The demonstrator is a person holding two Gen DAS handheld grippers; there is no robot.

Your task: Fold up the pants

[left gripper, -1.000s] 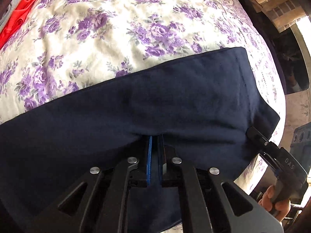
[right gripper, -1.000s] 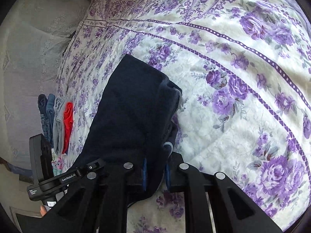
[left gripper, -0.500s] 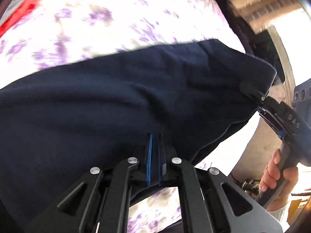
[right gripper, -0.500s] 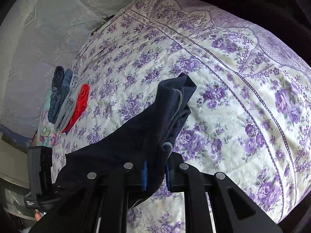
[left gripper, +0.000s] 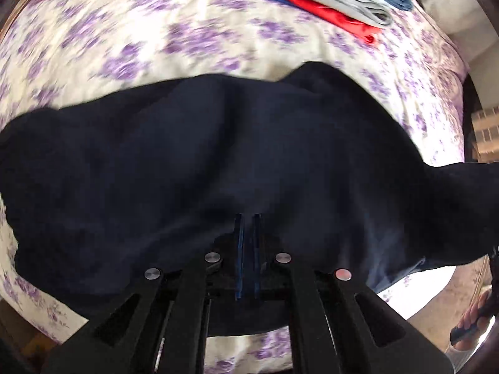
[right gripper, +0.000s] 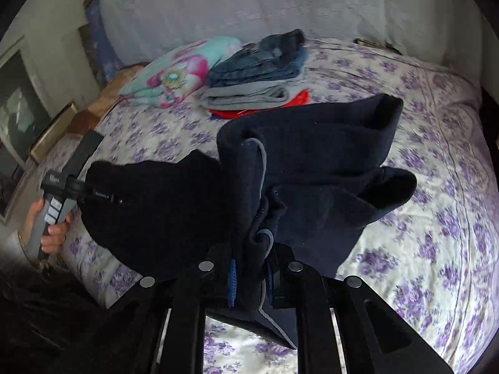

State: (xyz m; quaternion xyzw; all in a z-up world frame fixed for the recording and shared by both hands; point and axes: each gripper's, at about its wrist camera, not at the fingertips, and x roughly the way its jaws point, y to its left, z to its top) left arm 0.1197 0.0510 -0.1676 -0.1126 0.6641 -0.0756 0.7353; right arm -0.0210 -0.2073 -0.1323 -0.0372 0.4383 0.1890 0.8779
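Both claws clamp navy pants (right gripper: 312, 162) edge, lifted.

Both wrist views close above bed (left gripper: 187, 40), angled down; shared: clothes stack (right gripper: 259, 78).

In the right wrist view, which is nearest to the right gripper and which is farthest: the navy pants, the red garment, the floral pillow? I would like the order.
From the right gripper:
1. Navy pants, clamped between its fingers.
2. Red garment, beyond the pants, at the bottom of the folded stack.
3. Floral pillow, farthest, left of the stack by the headboard.
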